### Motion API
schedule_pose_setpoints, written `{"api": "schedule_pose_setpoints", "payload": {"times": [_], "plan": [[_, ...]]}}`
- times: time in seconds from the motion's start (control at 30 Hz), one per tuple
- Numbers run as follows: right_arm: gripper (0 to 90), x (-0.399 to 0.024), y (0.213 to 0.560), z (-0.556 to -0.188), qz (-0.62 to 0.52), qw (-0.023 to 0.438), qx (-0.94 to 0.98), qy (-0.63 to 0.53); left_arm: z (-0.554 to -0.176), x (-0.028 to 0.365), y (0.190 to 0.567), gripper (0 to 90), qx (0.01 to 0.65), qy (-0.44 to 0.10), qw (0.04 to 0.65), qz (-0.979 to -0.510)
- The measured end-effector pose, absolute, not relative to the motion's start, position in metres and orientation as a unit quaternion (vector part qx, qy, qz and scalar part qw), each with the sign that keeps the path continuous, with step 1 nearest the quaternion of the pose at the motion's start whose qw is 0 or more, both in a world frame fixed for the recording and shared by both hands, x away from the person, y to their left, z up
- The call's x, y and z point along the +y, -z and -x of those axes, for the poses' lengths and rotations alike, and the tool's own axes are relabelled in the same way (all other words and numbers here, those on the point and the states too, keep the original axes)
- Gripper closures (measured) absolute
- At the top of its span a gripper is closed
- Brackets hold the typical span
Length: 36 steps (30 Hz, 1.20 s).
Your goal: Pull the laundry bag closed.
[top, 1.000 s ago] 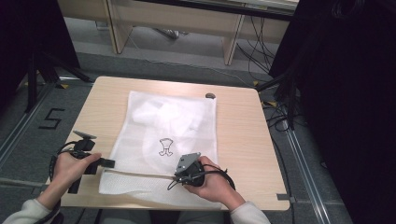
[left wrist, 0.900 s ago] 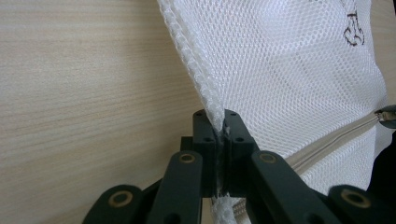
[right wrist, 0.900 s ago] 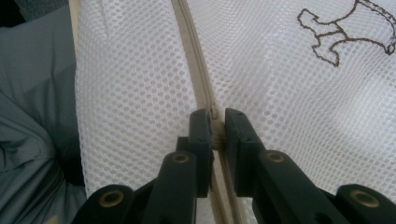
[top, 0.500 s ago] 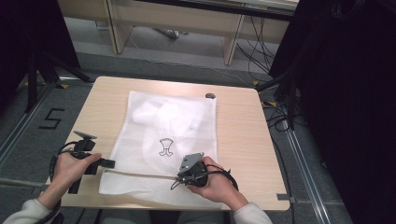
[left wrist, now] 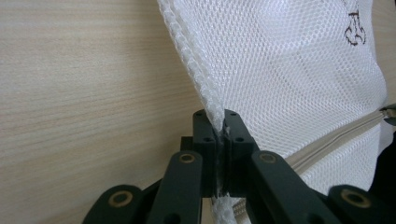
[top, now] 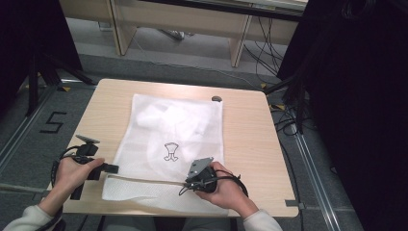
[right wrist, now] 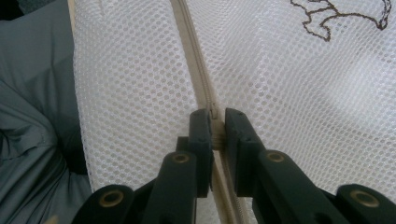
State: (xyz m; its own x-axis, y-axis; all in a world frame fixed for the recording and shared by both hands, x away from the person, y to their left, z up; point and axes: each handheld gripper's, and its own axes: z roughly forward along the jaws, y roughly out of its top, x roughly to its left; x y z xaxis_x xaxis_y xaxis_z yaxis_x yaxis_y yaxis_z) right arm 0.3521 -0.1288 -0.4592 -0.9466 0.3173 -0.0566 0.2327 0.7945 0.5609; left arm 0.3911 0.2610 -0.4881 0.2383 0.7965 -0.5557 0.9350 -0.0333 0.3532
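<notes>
A white mesh laundry bag [top: 173,130] with a small dark printed figure [top: 170,150] lies flat on the wooden table [top: 245,130]. A beige zipper [top: 144,179] runs across the bag near its front edge. At the bag's left edge my left gripper [top: 109,169] is shut, and the left gripper view shows the mesh seam [left wrist: 205,88] pinched between the jaws [left wrist: 220,135]. My right gripper [top: 188,183] is shut on the zipper pull [right wrist: 215,128], with the zipper tape [right wrist: 192,56] running straight ahead of it.
A small dark grommet [top: 216,98] sits at the table's far edge. Bare wood lies right of the bag. Cables [top: 284,120] trail on the floor at right, and a "5" marking [top: 53,122] is on the floor at left. Grey clothing [right wrist: 32,121] lies below the table's near edge.
My right gripper has slid a little to the right along the zipper. The left gripper holds the same spot on the bag's edge.
</notes>
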Motion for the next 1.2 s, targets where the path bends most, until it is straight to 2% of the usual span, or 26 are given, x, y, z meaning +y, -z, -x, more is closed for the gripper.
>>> {"api": "schedule_pose_setpoints", "payload": {"times": [1.2], "plan": [[82.5, -0.144, 0.459, -0.352, -0.156, 0.069, 0.943, -0.287, -0.391, 0.262, 0.488, 85.1, 0.608, 0.102, 0.334, -0.713]]}}
